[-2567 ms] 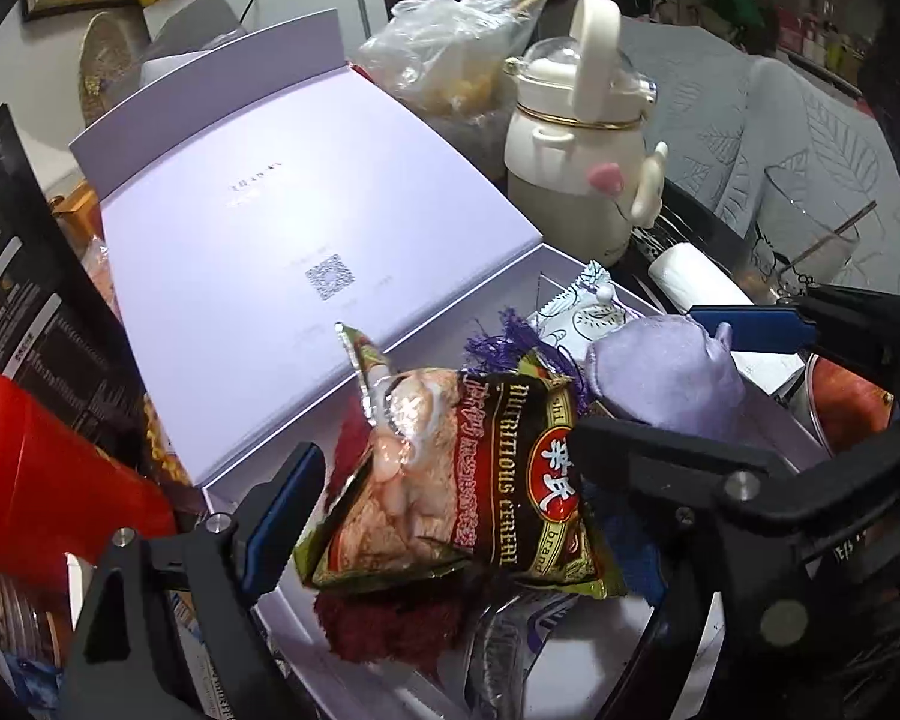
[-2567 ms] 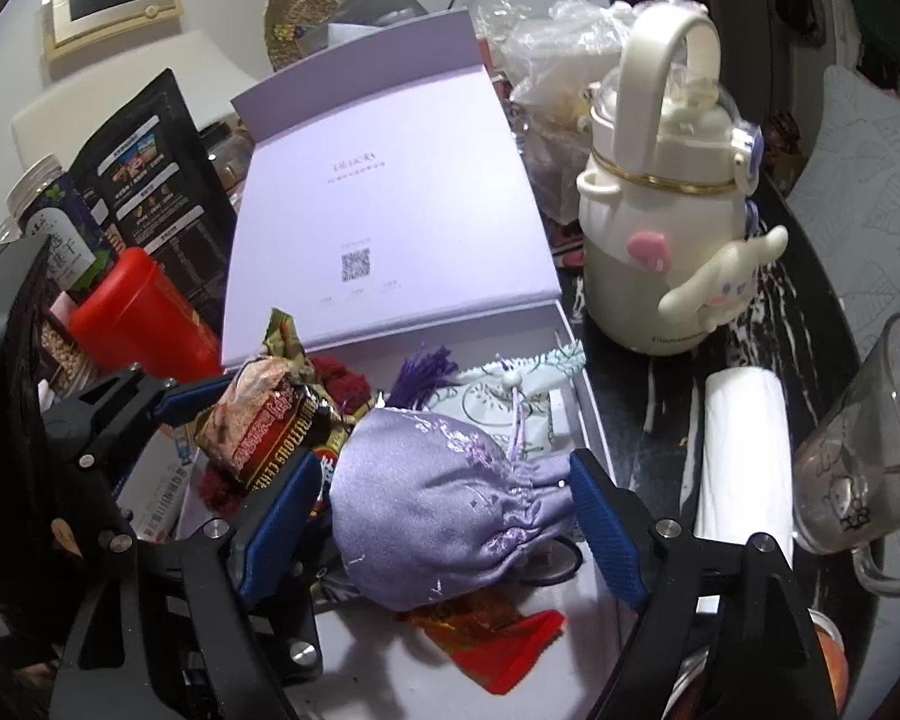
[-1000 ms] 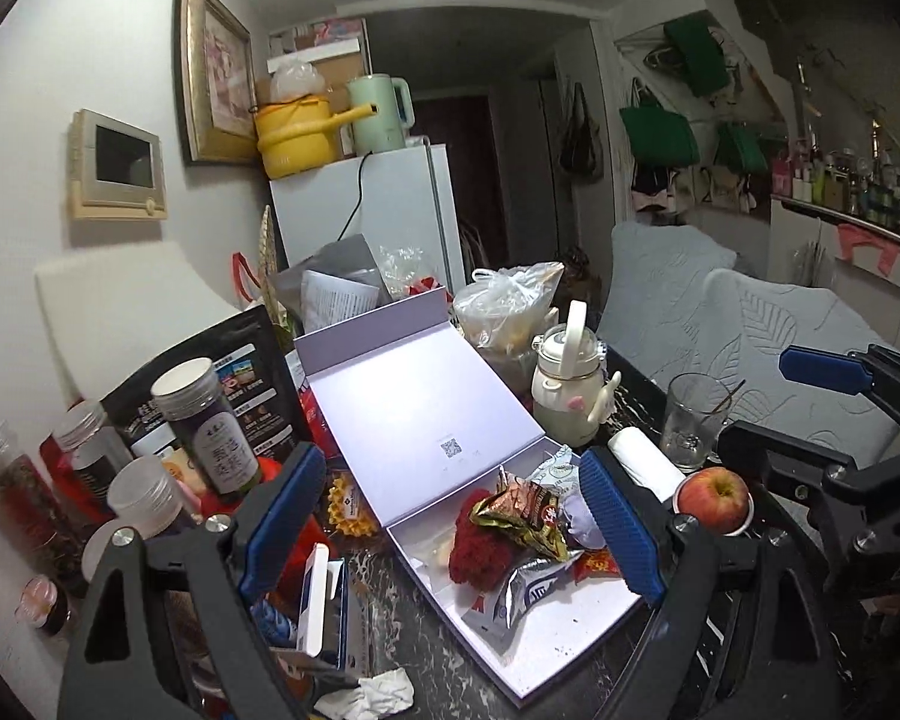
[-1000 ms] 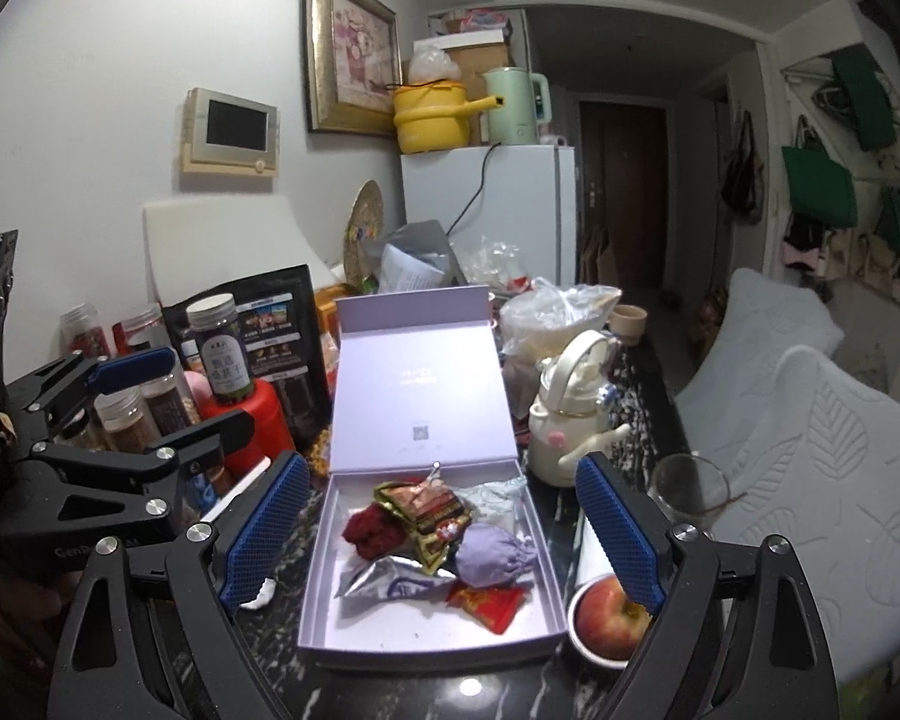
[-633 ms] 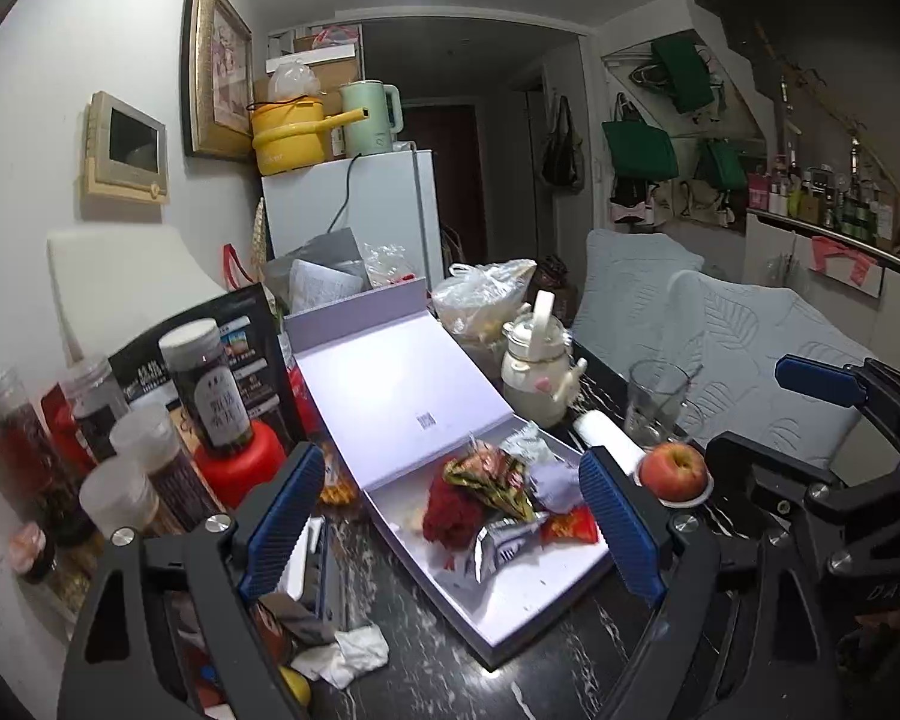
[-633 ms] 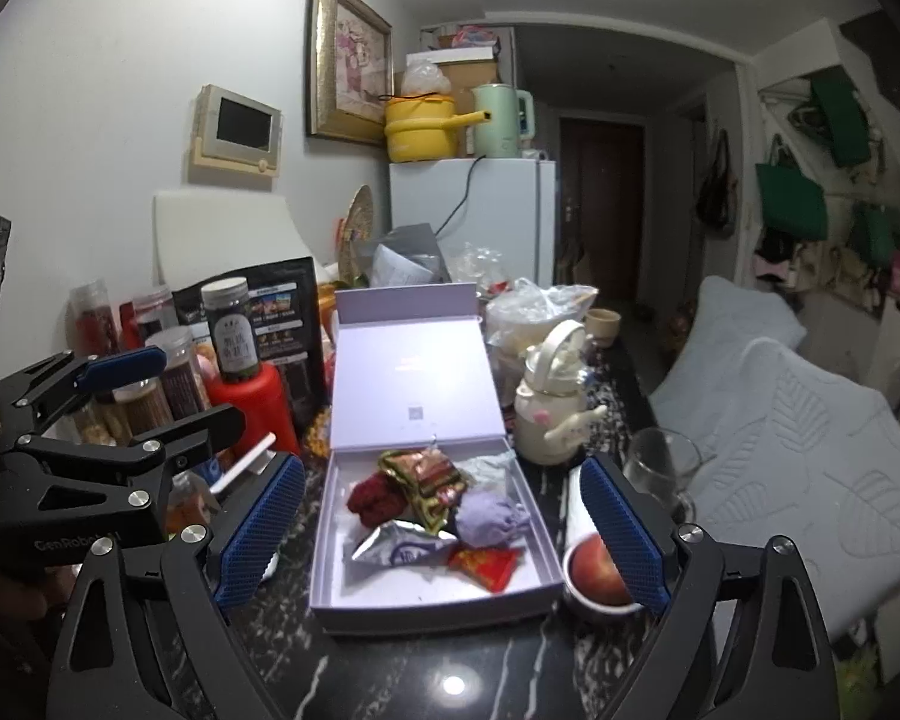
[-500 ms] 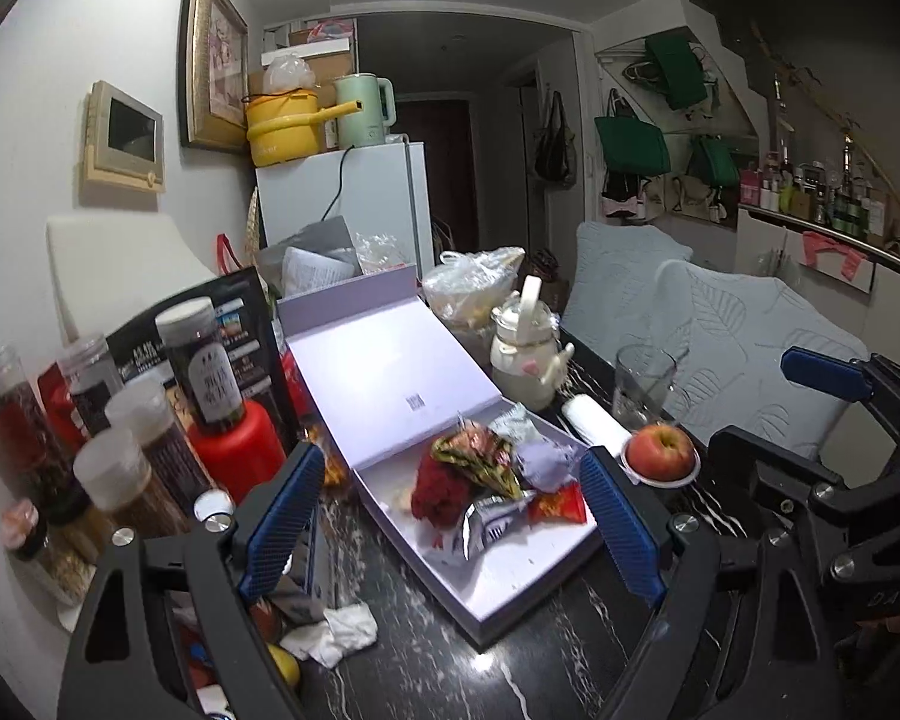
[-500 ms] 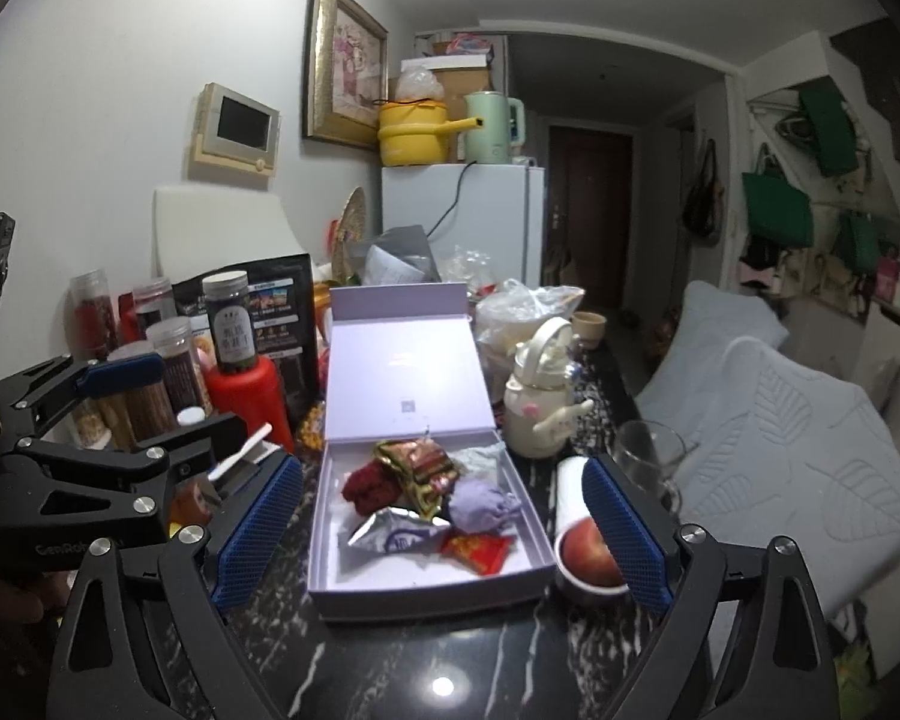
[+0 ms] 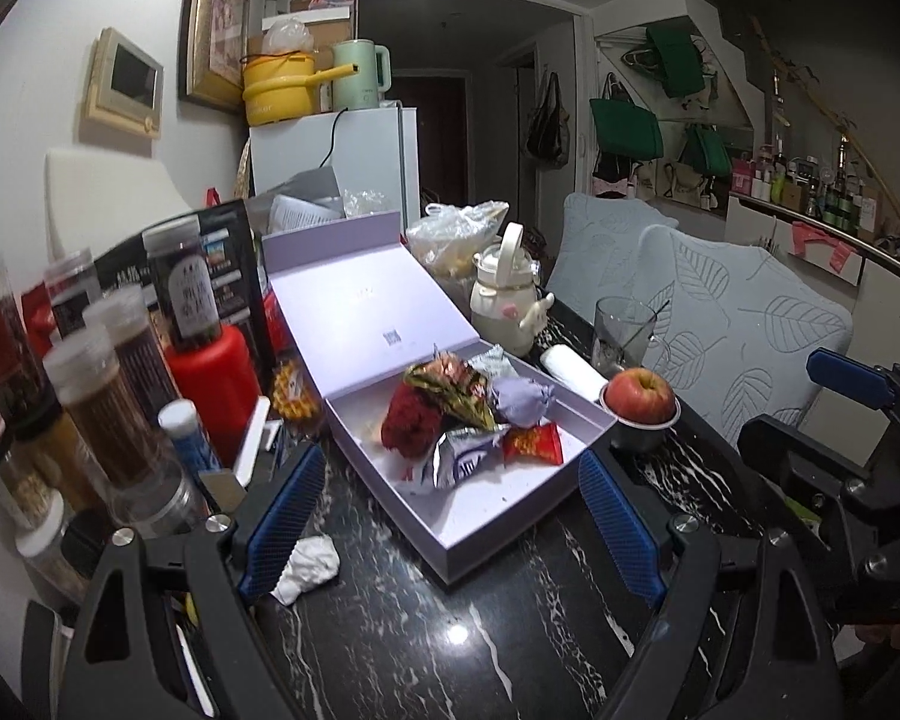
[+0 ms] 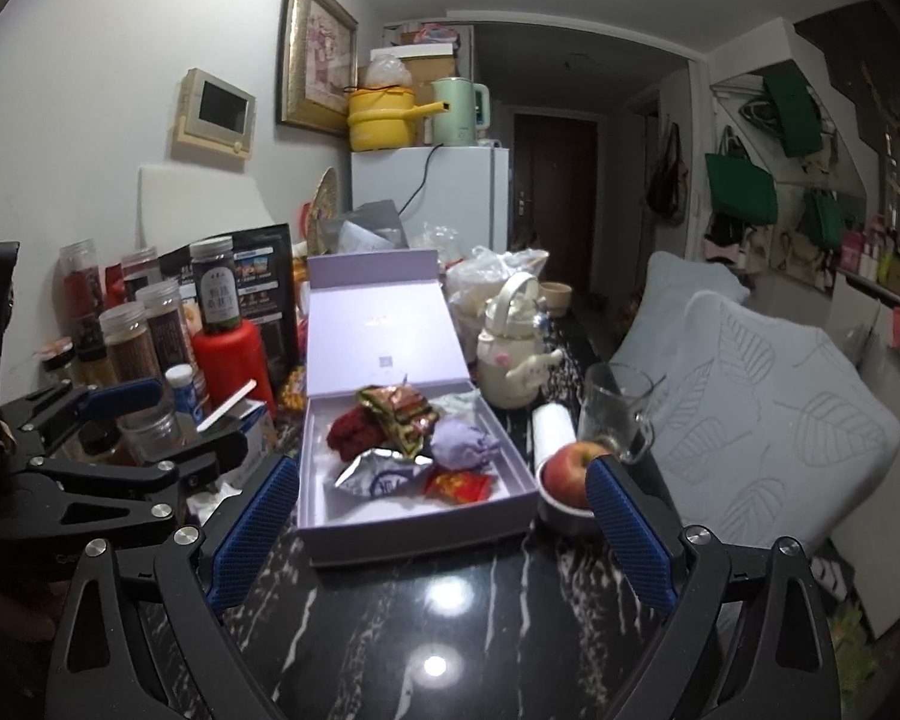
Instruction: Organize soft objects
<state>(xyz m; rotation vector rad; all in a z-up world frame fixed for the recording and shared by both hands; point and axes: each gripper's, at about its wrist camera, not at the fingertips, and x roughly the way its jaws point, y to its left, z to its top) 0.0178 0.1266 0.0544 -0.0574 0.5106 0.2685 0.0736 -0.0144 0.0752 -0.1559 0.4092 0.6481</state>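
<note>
left tongs: spread wide (image 9: 444, 519), nothing between the blue pads, hanging over the dark marbled desk (image 9: 450, 648) short of the box.
right tongs: also spread wide and empty (image 10: 441, 531), held back on the near side of the same box.
box: lilac gift box (image 10: 390, 531) sits open on the desk, lid propped up behind it; in the right wrist view its near wall lies square across the gap of the right tongs.
soft things: all piled in the back half of the tray: a dark red knit bundle (image 9: 411, 423) at the left, a crinkly cereal packet (image 9: 450, 390) leaning over it, a purple drawstring pouch (image 9: 519, 399) to the right, a silver foil packet (image 9: 459, 462) and a small red sachet (image 9: 531, 444) in front.
key relation: the pile lies straight ahead of both tongs, past the near wall; from the left tongs the box runs on a diagonal, long axis away to the upper left, while the right tongs face it head-on, so the right hand looks better lined up.
progress: looks all but finished, every soft item visible sits inside the tray.
next move: likely shutting the lid, or a last tidy of the pile.
watch out: an apple in a small dish (image 10: 570, 468) sits just beside the box's right corner, a glass mug (image 10: 615, 414) behind it.
</note>
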